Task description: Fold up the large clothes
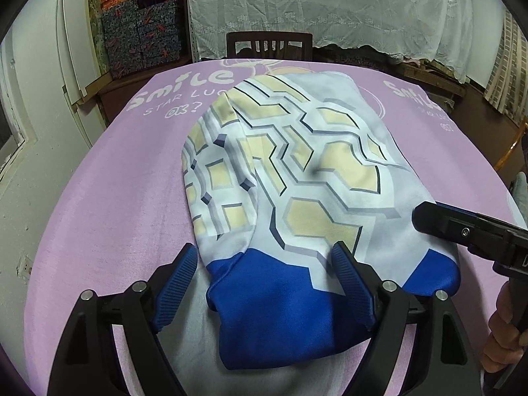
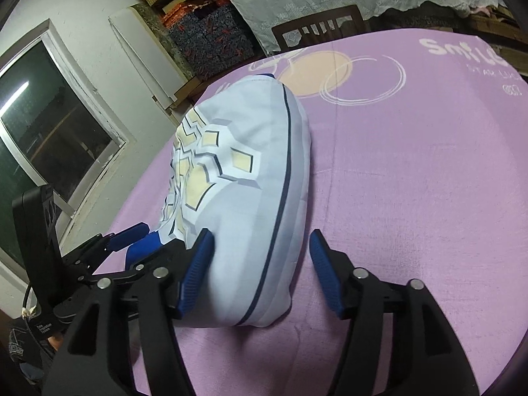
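A folded garment (image 1: 297,178), white with yellow hexagon print and a blue hem, lies on the purple cloth-covered table (image 1: 109,204). My left gripper (image 1: 264,264) is open, its blue pads straddling the garment's blue near end. My right gripper (image 2: 260,247) is open over the garment's near right edge (image 2: 250,178), where a dark seam line runs. The right gripper also shows at the right of the left wrist view (image 1: 468,227), and the left gripper at the left of the right wrist view (image 2: 109,244). Neither gripper holds the cloth.
A dark wooden chair (image 1: 269,44) stands behind the table's far edge. Patterned boxes (image 1: 142,33) are stacked at the back left, a lace-covered surface (image 1: 330,6) behind. A window (image 2: 49,125) and white wall lie to the left.
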`<state>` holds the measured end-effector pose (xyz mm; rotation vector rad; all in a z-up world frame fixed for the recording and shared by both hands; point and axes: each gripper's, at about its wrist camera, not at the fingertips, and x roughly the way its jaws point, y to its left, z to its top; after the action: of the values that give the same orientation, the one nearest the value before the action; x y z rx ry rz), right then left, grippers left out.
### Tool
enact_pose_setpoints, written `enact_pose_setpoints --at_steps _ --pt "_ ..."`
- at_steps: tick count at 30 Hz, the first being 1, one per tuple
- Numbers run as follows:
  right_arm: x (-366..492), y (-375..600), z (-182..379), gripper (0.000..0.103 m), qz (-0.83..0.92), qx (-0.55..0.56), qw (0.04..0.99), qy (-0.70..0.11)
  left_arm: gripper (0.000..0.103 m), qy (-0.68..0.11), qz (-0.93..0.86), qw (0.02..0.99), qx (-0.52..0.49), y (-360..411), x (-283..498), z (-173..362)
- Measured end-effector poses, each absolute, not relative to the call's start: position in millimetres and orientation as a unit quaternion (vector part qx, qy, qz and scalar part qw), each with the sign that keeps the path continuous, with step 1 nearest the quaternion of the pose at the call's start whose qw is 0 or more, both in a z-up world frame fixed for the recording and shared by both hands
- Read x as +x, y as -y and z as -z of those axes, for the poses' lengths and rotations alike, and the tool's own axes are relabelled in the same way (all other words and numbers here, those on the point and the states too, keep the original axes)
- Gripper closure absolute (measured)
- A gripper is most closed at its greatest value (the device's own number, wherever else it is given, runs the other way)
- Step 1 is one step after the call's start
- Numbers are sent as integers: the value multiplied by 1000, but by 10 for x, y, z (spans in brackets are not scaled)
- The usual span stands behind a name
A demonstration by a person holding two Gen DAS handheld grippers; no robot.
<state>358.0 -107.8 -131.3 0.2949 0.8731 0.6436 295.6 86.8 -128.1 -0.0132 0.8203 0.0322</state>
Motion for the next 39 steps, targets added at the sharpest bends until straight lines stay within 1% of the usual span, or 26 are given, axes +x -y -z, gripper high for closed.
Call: enact_pose_setpoints --at_steps 7,11,16,19,23,29,31,34,39 --pt "3512 1071 1206 43 -296 124 860 -397 18 -398 -1 917 -27 -948 2950 1213" --pt "3539 1152 1197 43 -302 147 854 -397 14 -401 31 910 -99 -1211 2986 1182" --pt "3585 1245 1223 41 -310 182 840 -407 14 -400 59 891 -207 -1613 3039 1225" --pt "3577 1275 1181 41 -312 189 841 -400 14 -393 62 883 -250 -1796 3054 1222" --pt "3579 1255 1052 41 -310 181 854 -377 14 -376 45 888 -261 -1924 3182 1157" --pt "3769 1168 991 41 -300 181 859 -372 14 -400 79 871 -274 -1851 3347 1297" --pt "3863 1164 1036 35 -305 195 850 -383 14 -405 102 866 -274 -1795 3381 1322" --pt "3931 1196 1143 30 -313 213 834 -400 14 -416 122 857 -278 -1730 3427 1403" --pt "4031 1257 1325 23 -323 248 807 -427 14 -423 147 845 -292 -1663 3456 1508"
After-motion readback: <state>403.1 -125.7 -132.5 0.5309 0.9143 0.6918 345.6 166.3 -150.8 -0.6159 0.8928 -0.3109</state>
